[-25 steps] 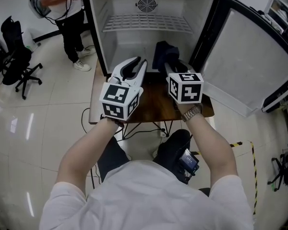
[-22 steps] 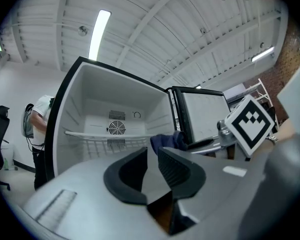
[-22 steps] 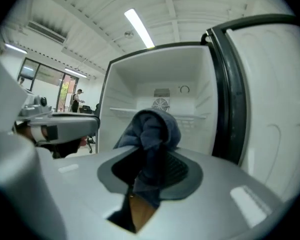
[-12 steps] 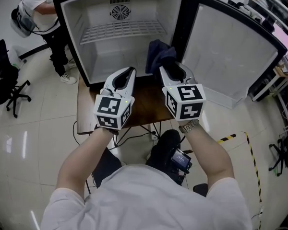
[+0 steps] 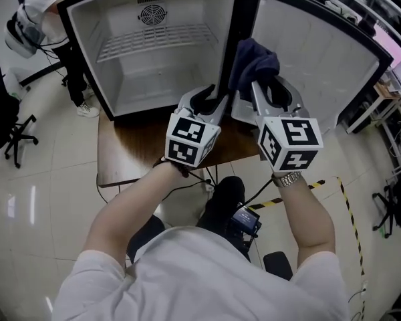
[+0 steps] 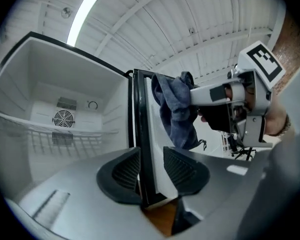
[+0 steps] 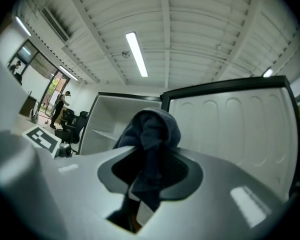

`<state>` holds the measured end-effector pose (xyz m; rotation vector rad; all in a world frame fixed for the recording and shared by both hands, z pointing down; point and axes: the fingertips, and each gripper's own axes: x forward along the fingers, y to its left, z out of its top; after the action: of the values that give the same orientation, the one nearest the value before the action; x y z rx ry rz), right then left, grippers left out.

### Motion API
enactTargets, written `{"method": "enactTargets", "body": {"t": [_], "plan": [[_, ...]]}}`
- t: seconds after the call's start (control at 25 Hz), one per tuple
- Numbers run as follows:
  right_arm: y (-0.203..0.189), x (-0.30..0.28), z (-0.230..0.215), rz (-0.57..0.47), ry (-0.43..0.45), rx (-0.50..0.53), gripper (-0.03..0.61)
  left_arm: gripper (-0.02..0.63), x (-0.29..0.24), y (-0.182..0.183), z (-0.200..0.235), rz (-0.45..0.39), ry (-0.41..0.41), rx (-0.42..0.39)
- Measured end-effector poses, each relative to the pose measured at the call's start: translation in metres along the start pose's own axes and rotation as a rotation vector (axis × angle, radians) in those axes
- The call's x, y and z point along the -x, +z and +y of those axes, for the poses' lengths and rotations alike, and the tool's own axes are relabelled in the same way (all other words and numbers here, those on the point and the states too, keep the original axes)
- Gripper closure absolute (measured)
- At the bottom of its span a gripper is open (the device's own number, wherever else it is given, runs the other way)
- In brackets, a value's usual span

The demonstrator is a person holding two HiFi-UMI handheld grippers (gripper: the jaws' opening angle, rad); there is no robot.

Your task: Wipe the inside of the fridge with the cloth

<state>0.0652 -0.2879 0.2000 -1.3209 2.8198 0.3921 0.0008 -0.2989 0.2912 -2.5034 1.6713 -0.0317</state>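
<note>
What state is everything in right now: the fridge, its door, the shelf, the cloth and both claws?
fridge door: swung wide open.
wire shelf: in place inside the fridge.
cloth: bunched, held up near the door.
right claw: shut on the cloth.
left claw: open, jaws have just been opening; fridge's front edge shows in the gap, not pinched.

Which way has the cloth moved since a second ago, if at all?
Yes. The cloth went right, from before the fridge cavity to its open door.
</note>
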Motion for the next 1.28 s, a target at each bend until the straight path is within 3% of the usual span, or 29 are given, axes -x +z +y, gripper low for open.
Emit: {"method": "enactTargets", "body": {"t": [0.24, 0.56, 0.72, 1.28], "plan": [[0.006, 0.022, -0.035, -0.016, -0.06, 0.01, 0.476, 0.479, -0.043, -0.019, -0.036, 0.061, -0.041, 0.007], [0.005, 0.029, -0.054, -0.024, -0.085, 0.016, 0.476, 0.459, -0.086, -0.04, -0.031, 0.143, 0.04, 0.048], [0.009, 0.021, -0.057, -0.029, -0.089, 0.027, 0.476, 0.508, -0.092, -0.049, -0.028, 0.145, 0.067, 0.065], [0.069, -0.041, -0.064, -0.105, -0.194, 0.14, 0.476, 0.492, -0.092, -0.05, -0.023, 0.104, 0.068, 0.129]]}}
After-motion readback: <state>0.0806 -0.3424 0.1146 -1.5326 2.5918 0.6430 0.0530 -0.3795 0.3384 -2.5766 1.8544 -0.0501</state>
